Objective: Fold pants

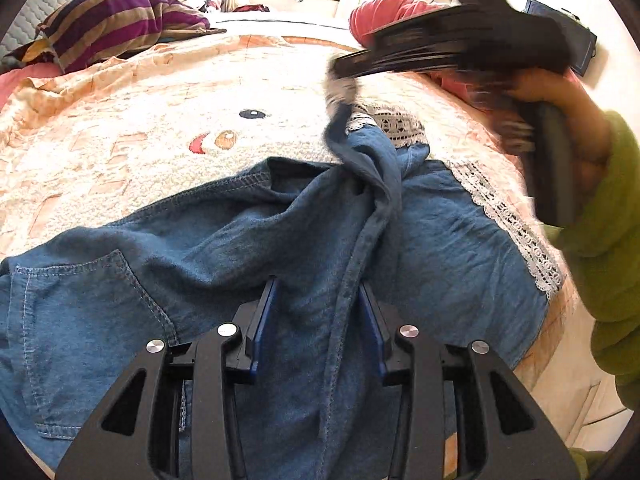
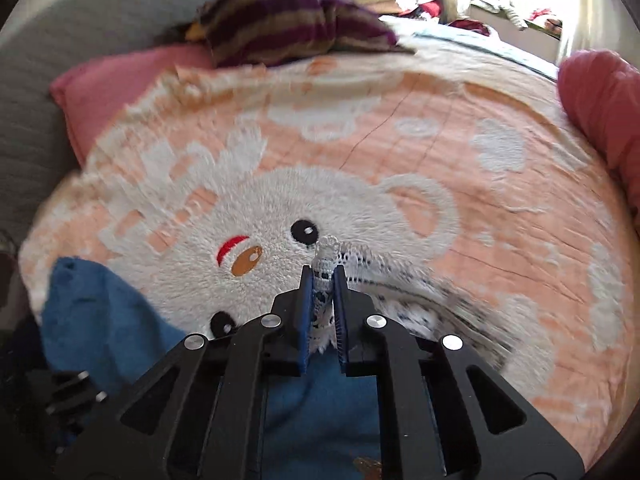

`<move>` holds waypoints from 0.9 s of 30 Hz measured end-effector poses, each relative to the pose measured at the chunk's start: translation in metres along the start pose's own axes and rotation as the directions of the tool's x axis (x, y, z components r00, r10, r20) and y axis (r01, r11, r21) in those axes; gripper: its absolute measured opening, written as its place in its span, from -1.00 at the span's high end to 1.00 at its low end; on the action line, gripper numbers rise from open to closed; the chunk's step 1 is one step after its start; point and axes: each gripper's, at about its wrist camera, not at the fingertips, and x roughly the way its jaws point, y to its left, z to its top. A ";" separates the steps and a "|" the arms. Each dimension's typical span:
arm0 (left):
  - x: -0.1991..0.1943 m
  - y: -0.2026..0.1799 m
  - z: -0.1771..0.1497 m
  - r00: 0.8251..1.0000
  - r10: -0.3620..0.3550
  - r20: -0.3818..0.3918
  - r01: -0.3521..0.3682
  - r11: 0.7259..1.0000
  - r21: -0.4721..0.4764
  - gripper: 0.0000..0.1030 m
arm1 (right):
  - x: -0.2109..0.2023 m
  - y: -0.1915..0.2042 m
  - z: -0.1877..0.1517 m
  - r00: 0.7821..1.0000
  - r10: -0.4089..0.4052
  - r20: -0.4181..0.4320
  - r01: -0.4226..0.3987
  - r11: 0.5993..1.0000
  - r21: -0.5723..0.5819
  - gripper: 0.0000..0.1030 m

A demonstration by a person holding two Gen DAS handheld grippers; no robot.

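Blue denim pants with a white lace hem lie rumpled on a peach bear-print blanket. In the left wrist view my left gripper is down on the pants near the waist. Its jaws stand partly apart around a raised seam ridge of denim, and the pads do not clearly press on it. My right gripper is shut on the lace hem of one leg. In the left wrist view the right gripper is blurred and holds that leg end lifted above the blanket.
A purple-striped pillow and a pink pillow lie at the head of the bed. A red bolster lies along the far side. A person's hand in a green sleeve holds the right gripper. Clothes are heaped beyond the bed.
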 end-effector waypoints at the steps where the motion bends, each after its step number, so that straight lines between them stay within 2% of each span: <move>1: 0.001 0.001 0.002 1.000 0.002 -0.001 -0.002 1.000 0.005 0.30 | -0.010 -0.006 -0.002 1.000 0.002 0.016 -0.002 1.000 0.019 0.90; 3: 0.001 0.002 0.003 1.000 -0.004 0.000 0.004 1.000 0.009 0.61 | -0.036 -0.020 -0.010 0.998 -0.010 0.059 0.006 0.998 0.066 0.90; 4: 0.001 0.002 0.004 1.000 -0.017 0.000 0.017 1.000 0.010 0.86 | -0.049 -0.028 -0.016 0.997 -0.016 0.078 0.008 0.996 0.092 0.90; 9: -0.018 -0.006 0.002 0.998 -0.031 0.050 0.028 0.997 0.068 0.89 | -0.095 -0.052 -0.050 0.992 0.006 0.123 -0.030 0.981 0.190 0.90; 15: -0.044 -0.018 -0.006 0.995 -0.018 0.096 0.002 0.987 0.163 0.89 | -0.135 -0.056 -0.106 0.993 0.005 0.116 -0.035 0.966 0.256 0.90; 19: -0.047 -0.022 -0.015 0.996 -0.033 0.085 0.016 0.981 0.193 0.90 | -0.150 -0.054 -0.147 0.994 0.004 0.105 -0.037 0.949 0.312 0.90; 23: -0.042 -0.022 -0.024 0.998 -0.042 0.050 0.031 0.978 0.204 0.90 | -0.149 -0.059 -0.185 0.998 -0.024 0.052 0.002 0.926 0.377 0.90; 27: -0.035 -0.024 -0.032 0.999 -0.031 0.017 0.027 0.976 0.218 0.90 | -0.142 -0.063 -0.213 1.000 -0.008 -0.013 0.013 0.904 0.428 0.90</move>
